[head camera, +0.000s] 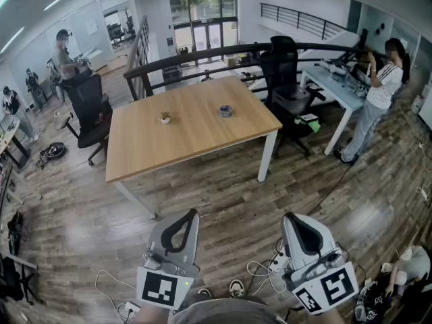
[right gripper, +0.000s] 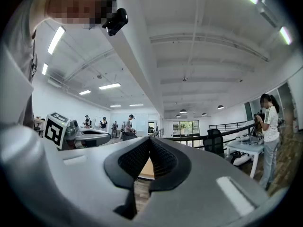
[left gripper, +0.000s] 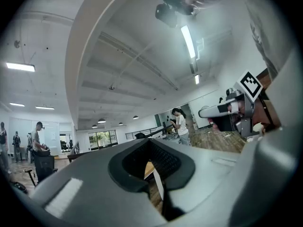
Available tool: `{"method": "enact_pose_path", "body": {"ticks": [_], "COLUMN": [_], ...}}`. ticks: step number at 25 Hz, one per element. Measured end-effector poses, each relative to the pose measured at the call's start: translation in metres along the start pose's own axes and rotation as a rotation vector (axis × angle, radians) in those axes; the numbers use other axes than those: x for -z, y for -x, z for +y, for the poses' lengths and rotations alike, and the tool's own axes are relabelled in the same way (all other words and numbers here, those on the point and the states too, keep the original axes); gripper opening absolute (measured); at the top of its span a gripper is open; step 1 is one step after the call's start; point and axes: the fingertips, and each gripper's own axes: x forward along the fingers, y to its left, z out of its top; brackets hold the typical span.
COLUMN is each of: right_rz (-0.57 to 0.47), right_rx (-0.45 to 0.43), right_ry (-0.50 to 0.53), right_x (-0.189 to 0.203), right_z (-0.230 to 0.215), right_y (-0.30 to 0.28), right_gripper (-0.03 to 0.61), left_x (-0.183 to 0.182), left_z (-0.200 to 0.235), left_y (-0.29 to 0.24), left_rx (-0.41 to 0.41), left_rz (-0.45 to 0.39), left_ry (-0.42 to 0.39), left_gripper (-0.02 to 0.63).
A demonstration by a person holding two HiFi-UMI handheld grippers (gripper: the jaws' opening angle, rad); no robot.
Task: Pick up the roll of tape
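Observation:
On the wooden table (head camera: 196,137) far ahead lie two small things: a blue-grey ring-shaped one (head camera: 226,111), which looks like the roll of tape, and a pale beige one (head camera: 165,118) to its left. Both grippers are held low and close to me, well short of the table. My left gripper (head camera: 192,212) (left gripper: 150,142) has its jaws together with nothing between them. My right gripper (head camera: 289,216) (right gripper: 150,138) is likewise shut and empty. Through each gripper's jaw opening only a sliver of the tabletop (right gripper: 147,169) shows; the tape is hidden there.
Black office chairs stand left (head camera: 91,110) and right (head camera: 283,73) of the table. A white desk (head camera: 334,86) with a person (head camera: 378,96) beside it is at right. A curved railing (head camera: 202,56) runs behind. Cables (head camera: 260,272) lie on the wood floor near my feet.

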Motion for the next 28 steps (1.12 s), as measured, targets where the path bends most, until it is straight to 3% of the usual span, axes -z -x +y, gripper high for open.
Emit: {"method": "enact_pose_path", "body": {"ticks": [16, 18, 19, 21, 28], "right_rz": [-0.016, -0.011, -0.007, 0.004, 0.016], "right_rx": [-0.041, -0.062, -0.064, -0.058, -0.05], "right_ry": [0.02, 0.02, 0.019, 0.016, 0.017], "right_x": [0.014, 0.016, 0.017, 0.018, 0.024], "right_z": [-0.024, -0.026, -0.028, -0.031, -0.04], "right_y": [0.013, 0.013, 0.012, 0.013, 0.01], "right_gripper": [0.014, 0.152, 0.181, 0.207, 0.207], "left_x": [0.006, 0.006, 0.005, 0.004, 0.005], "left_z": [-0.028, -0.03, -0.03, -0.031, -0.026], "left_y": [-0.017, -0.02, -0.022, -0.025, -0.035], "left_rx": [-0.007, -0.005, -0.007, -0.01, -0.015], "left_rz": [0.023, 0.024, 0.022, 0.024, 0.01], "left_ry": [0.001, 0.009, 0.01, 0.011, -0.001], "left_gripper": [0.001, 0.001, 0.001, 0.0, 0.002]}}
